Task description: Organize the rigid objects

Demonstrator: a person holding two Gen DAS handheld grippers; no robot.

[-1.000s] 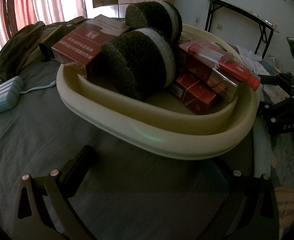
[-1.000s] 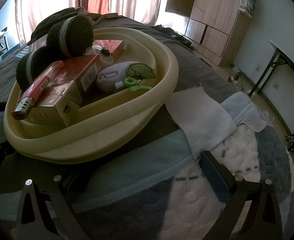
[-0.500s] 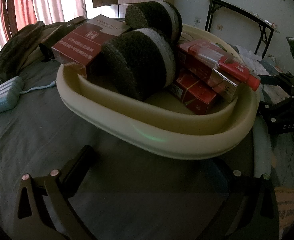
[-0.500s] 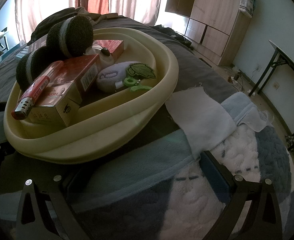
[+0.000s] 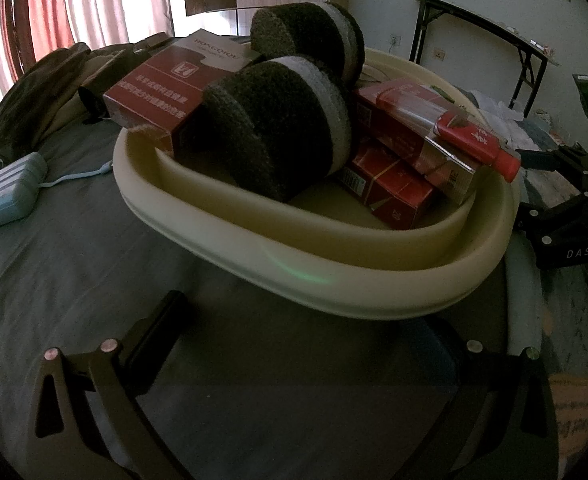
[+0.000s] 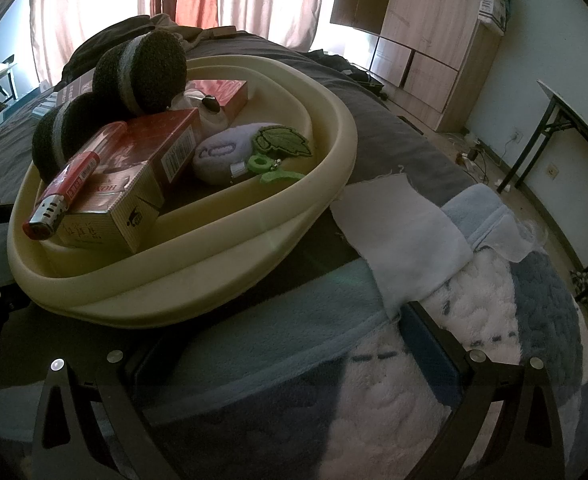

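Both the left hand-held gripper (image 5: pixel 294 344) and the right hand-held gripper (image 6: pixel 294 344) hang wide open and empty over the bed (image 5: pixel 54 248), because the red boxes (image 6: pixel 142 168), lighter (image 6: pixel 64 194) and round sponges (image 5: pixel 278 132) already sit together in the cream tub (image 5: pixel 334 276).

No visible change anywhere since earlier.

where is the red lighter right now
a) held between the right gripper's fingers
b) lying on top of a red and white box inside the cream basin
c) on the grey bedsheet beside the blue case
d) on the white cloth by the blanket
b: the red lighter lies on top of a red and white box inside the cream basin, and both grippers are open and empty.
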